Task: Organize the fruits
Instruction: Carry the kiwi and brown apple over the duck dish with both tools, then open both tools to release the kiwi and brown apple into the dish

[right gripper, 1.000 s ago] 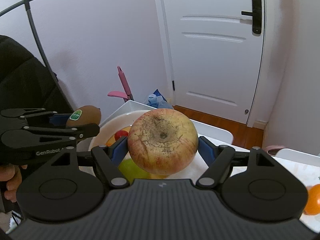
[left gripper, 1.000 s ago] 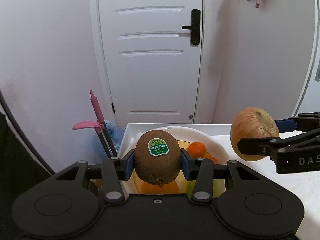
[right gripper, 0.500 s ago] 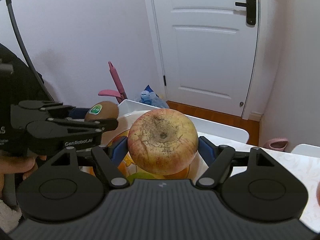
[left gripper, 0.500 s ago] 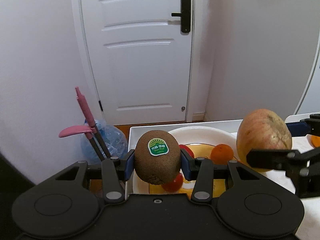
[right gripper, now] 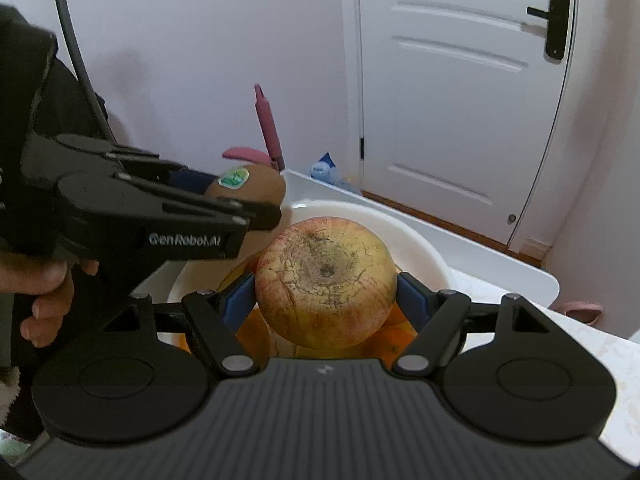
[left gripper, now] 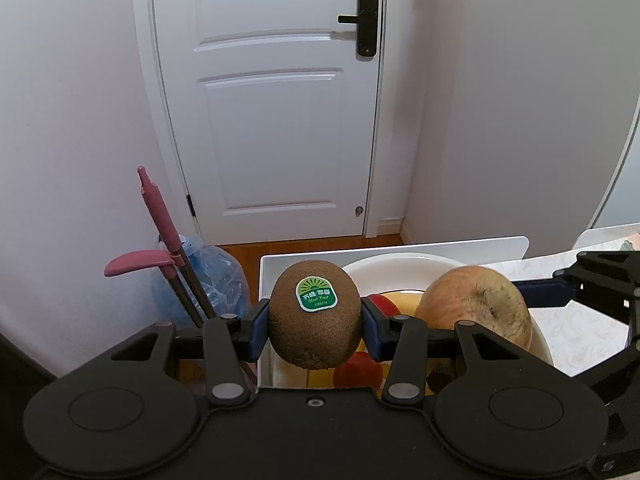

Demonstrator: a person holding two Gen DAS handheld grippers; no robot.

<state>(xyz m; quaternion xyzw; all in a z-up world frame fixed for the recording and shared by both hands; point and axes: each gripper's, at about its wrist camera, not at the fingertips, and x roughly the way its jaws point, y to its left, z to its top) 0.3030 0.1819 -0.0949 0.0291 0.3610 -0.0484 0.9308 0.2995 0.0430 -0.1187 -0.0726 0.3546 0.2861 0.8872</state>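
My left gripper point(left gripper: 315, 326) is shut on a brown kiwi point(left gripper: 314, 314) with a green sticker, held above the left side of a white bowl point(left gripper: 400, 261). My right gripper point(right gripper: 326, 294) is shut on a yellow-red apple point(right gripper: 326, 282), held low over the same bowl point(right gripper: 416, 240). The apple also shows in the left wrist view point(left gripper: 476, 310), just right of the kiwi. The kiwi shows in the right wrist view point(right gripper: 250, 186), up and left of the apple. The bowl holds oranges point(right gripper: 390, 342) and red fruit point(left gripper: 356, 372).
The bowl sits in a white tray point(right gripper: 480, 256) on a pale patterned tabletop point(right gripper: 600, 356). Beyond the table's far edge stand a pink-handled tool point(left gripper: 160, 224), a blue water bottle point(left gripper: 216, 276) and a white door point(left gripper: 272, 100).
Both grippers have moved closer to the bowl and lower. The apple now hangs right over the bowl's fruit and sits close beside the kiwi.
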